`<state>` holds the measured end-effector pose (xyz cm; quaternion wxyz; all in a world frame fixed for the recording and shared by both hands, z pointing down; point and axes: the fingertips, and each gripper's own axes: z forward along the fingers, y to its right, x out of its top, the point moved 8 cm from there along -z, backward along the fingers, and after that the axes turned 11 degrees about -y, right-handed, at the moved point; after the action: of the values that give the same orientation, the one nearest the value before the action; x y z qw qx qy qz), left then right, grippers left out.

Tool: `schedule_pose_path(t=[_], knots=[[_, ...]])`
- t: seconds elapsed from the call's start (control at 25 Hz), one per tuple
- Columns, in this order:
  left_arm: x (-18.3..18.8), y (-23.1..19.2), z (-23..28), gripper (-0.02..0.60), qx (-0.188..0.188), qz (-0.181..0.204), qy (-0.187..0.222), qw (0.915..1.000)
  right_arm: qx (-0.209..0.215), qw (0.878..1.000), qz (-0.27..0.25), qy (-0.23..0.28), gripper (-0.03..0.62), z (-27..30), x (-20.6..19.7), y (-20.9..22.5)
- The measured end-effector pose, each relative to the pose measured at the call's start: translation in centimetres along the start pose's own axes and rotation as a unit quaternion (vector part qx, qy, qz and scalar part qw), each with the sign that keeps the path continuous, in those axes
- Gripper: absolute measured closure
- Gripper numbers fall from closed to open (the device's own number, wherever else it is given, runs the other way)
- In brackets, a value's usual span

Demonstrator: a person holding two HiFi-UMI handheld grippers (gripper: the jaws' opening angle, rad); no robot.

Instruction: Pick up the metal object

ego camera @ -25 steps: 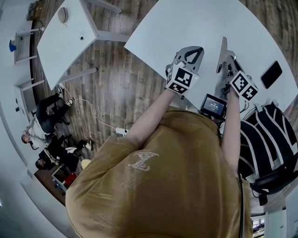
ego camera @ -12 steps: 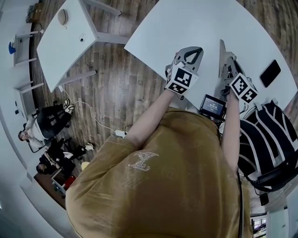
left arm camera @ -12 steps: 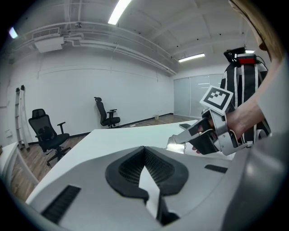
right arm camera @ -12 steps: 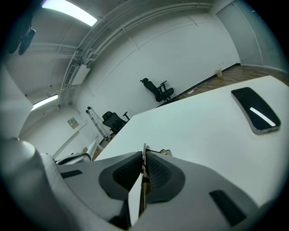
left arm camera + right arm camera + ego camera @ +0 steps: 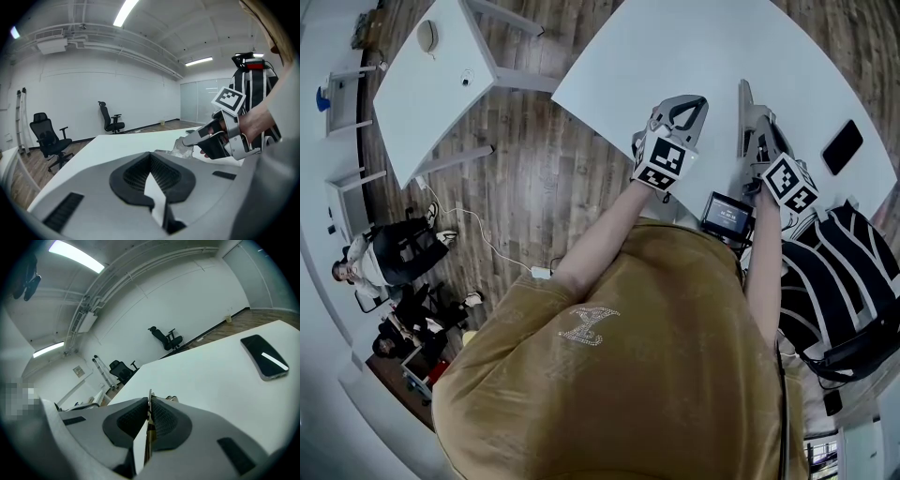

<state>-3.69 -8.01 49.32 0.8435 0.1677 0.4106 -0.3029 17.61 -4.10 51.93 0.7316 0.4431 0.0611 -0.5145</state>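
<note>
A person in a tan shirt works two hand-held grippers over a white table (image 5: pixel 675 47). The right gripper (image 5: pixel 757 120) is clamped on the metal plate (image 5: pixel 743 105), a thin grey sheet held on edge, so that from above it shows only as a narrow strip running away from the person. The right gripper view confirms the hold: the two ribbed pads press flat against either face of the sheet, whose bare edge stands up between them. Gripping across its thin dimension looks like the only sure way to take something this flat, and it suggests the pick-up is well under way. No view settles whether the plate's lower edge is clear of the table.

The left gripper (image 5: pixel 151 157) sits just to the left of the plate with its jaws together on nothing, only white tabletop showing past the pads. It appears parked near the person's edge of the table, out of the working hand's way, since one grip is enough for a sheet of this kind.

A dark phone (image 5: pixel 845 147) lies flat on the table to the right, well apart from the plate. A thin sheet pinched at one end may tilt or slip if it is swung quickly.
</note>
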Motion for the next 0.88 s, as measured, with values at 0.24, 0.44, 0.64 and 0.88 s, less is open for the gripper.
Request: schedule_pose_path(t=[0.24,0.44,0.64,0.88], knots=[[0.2,-0.3,-0.3,0.574,0.001,-0.002,0.003,1.0000,0.006,1.000,0.002,0.019,0.563,-0.8,0.1,-0.5],[0.6,-0.2,-0.5,0.575,0.001,0.003,0.008,1.0000,0.018,0.999,0.000,0.040,0.563,-1.5,0.7,-1.3],[1.1,-0.3,-0.8,0.575,0.003,0.008,0.013,0.9999,0.033,0.997,0.009,0.073,0.565,-2.4,1.4,-1.7],[2.0,0.0,-1.4,0.575,0.005,0.011,0.024,0.9996,0.046,0.994,0.014,0.097,0.565,-3.8,2.4,-2.4]])
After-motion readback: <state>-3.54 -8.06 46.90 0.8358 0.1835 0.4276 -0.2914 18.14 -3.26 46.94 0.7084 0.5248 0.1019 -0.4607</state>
